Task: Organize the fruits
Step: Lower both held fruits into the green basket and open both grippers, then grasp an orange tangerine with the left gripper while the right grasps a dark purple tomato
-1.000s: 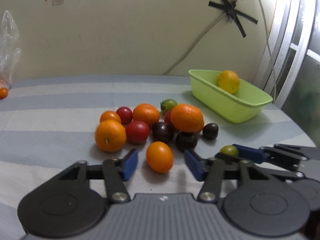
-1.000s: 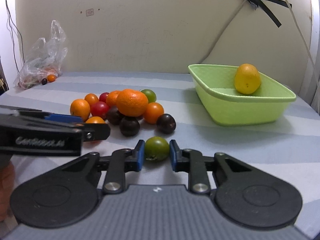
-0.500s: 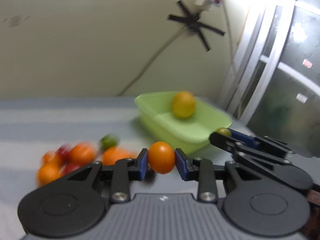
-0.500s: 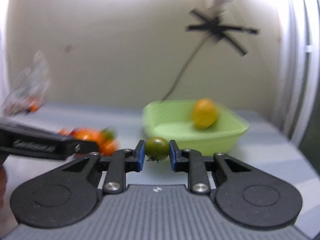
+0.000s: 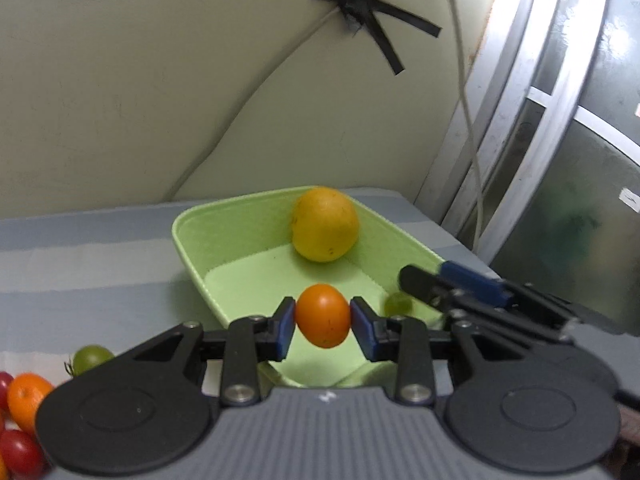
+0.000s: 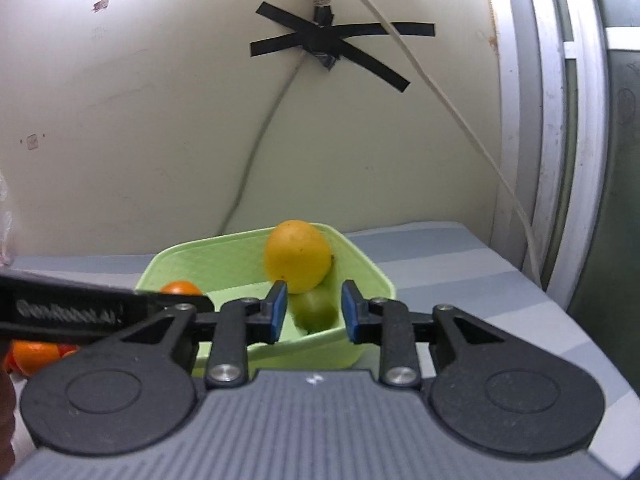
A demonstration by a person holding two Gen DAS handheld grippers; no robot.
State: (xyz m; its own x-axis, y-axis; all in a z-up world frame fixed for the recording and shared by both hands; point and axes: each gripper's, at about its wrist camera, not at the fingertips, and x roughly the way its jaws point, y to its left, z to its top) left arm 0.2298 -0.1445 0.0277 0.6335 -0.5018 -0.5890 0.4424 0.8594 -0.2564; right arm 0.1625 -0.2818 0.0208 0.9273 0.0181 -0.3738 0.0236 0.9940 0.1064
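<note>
Everything here sits around the green tray (image 5: 188,236) on the striped tablecloth (image 5: 80,264). Off to the tray's left, on the cloth, lies a small heap of fruit: a green tomato (image 5: 91,358), an orange (image 5: 28,398) and a red tomato (image 5: 20,454) at the edge of sight. The left gripper (image 5: 323,322) hangs over the tray's near end with a small orange fruit (image 5: 322,321) between its blue pads (image 5: 286,330); its jaws are opening, and the pads sit right against the fruit's sides, though a hairline gap cannot be ruled out. At the far end of the tray, inside it, rests a big yellow fruit (image 5: 325,229). To the right, the right gripper (image 6: 313,312) is over the tray's near right corner, jaws spreading, pads (image 6: 277,312) clear of the small green fruit (image 6: 314,309), which shows blurred between them, inside the tray and just in front of the yellow fruit. Behind the tray, black tape (image 6: 332,46) pins a cable (image 6: 256,152) to the wall.
</note>
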